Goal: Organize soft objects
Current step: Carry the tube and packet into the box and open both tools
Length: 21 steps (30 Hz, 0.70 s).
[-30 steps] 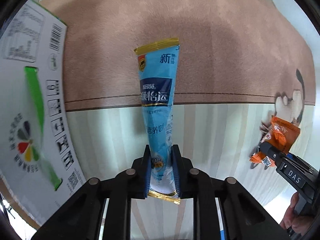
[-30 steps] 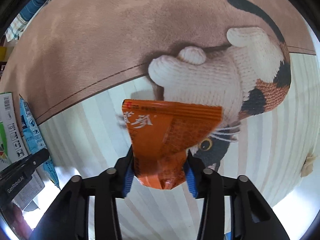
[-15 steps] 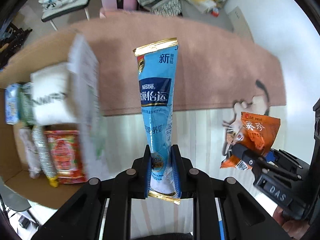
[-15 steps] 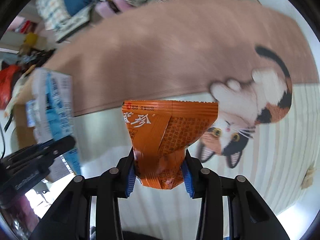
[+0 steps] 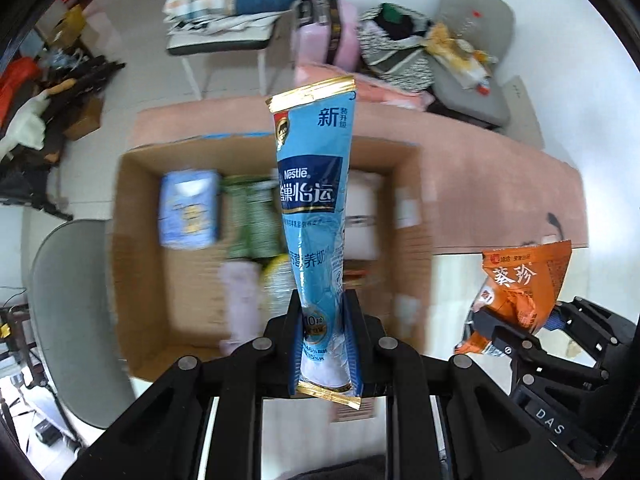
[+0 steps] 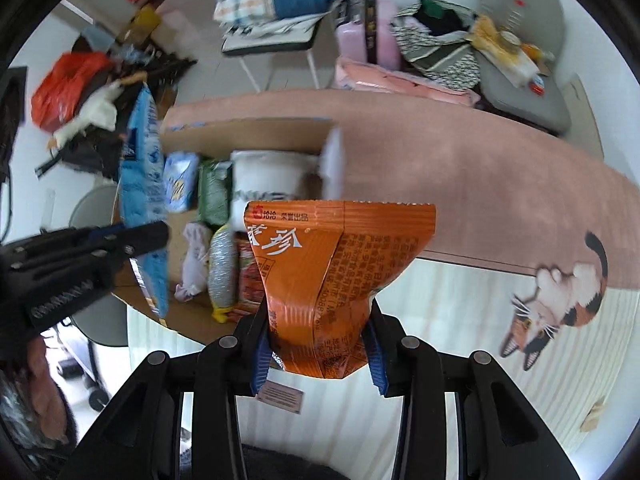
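Observation:
My left gripper (image 5: 325, 344) is shut on the lower end of a tall blue Nestle pouch (image 5: 314, 184), held upright in the air over an open cardboard box (image 5: 136, 240). My right gripper (image 6: 318, 344) is shut on an orange snack bag (image 6: 340, 256), held high to the right of the box (image 6: 248, 128). The orange bag (image 5: 520, 288) and right gripper also show at the right of the left wrist view. The blue pouch (image 6: 144, 200) and left gripper (image 6: 152, 236) show at the left of the right wrist view.
The box holds several soft packs: a blue-white pack (image 5: 188, 208), a green pack (image 5: 252, 216), a white bag (image 6: 268, 180), a silver pack (image 6: 222, 268). It sits on a pink rug (image 6: 480, 184) with a cat picture (image 6: 560, 300). Chairs with clothes (image 5: 224, 4) stand behind.
Both grippers have risen and tilted up and to the left with their packs. The view went from close rug and box side to the open box top and the room behind.

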Each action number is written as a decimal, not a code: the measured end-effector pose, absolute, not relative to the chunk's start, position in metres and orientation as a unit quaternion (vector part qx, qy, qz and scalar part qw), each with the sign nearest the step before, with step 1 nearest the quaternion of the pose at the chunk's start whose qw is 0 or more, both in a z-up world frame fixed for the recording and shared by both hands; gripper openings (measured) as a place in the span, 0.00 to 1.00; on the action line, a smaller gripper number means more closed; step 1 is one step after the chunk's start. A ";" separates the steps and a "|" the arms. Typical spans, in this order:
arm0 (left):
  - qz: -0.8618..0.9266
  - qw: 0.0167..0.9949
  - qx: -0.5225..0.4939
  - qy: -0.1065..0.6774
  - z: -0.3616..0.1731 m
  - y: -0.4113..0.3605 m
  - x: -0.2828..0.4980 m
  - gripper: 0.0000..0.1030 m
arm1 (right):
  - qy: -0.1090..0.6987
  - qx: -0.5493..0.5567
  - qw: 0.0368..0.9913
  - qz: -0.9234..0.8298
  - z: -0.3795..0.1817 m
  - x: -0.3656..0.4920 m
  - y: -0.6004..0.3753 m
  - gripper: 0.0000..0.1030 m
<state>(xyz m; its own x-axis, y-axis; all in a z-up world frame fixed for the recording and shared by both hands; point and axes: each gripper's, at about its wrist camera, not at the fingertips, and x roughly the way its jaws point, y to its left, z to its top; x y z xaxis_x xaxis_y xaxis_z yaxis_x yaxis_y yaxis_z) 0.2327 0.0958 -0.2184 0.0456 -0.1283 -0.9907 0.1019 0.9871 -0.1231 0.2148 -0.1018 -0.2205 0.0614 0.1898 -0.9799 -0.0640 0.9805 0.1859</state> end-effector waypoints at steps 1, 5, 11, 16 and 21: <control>-0.073 0.722 -0.006 0.688 -0.226 0.103 0.232 0.15 | 0.683 0.038 0.724 0.088 -0.231 0.215 -0.093 0.40; -0.057 0.705 0.003 0.707 -0.255 0.135 0.233 0.15 | 0.706 0.005 0.703 0.084 -0.259 0.220 -0.050 0.40; -0.033 0.672 0.007 0.740 -0.311 0.165 0.241 0.19 | 0.760 -0.037 0.647 0.059 -0.323 0.226 -0.022 0.43; -0.024 0.637 -0.005 0.771 -0.347 0.179 0.242 0.31 | 0.775 -0.041 0.630 0.041 -0.349 0.225 -0.017 0.74; -0.028 0.638 -0.013 0.769 -0.349 0.185 0.239 0.44 | 0.774 -0.029 0.632 0.032 -0.350 0.230 -0.012 0.83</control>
<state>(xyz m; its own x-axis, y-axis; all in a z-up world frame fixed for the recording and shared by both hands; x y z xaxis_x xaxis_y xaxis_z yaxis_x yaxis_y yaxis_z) 0.2392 0.1850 -0.3491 -0.1849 -0.0561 -0.9812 0.0151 0.9981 -0.0599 0.2300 -0.0124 -0.3497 -0.1990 -0.0039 -0.9800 -0.0845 0.9963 0.0132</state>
